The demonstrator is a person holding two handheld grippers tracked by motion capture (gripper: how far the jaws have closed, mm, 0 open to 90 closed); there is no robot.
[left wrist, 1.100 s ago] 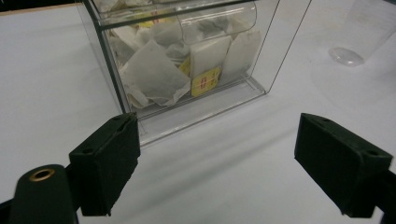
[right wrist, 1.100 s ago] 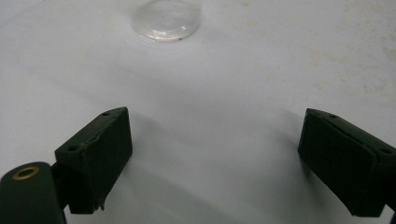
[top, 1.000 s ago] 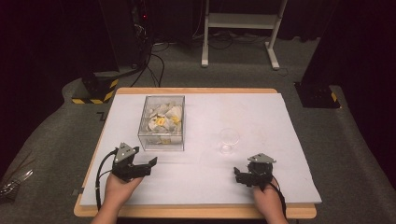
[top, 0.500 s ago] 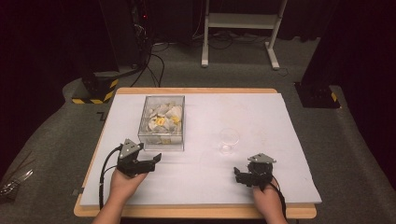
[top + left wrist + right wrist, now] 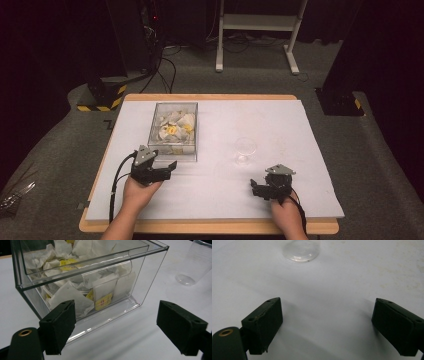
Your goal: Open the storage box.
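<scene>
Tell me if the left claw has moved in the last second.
Yes. In the high view the left claw has shifted right, along the near wall of the clear box, toward the cup.

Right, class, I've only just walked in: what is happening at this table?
A person holds a claw in each hand over a white table. The left claw is open, near the front of a clear plastic box filled with tea bags, touching nothing. The right claw is also open and empty, low over the table, short of a clear plastic cup that stands beside the box.
</scene>
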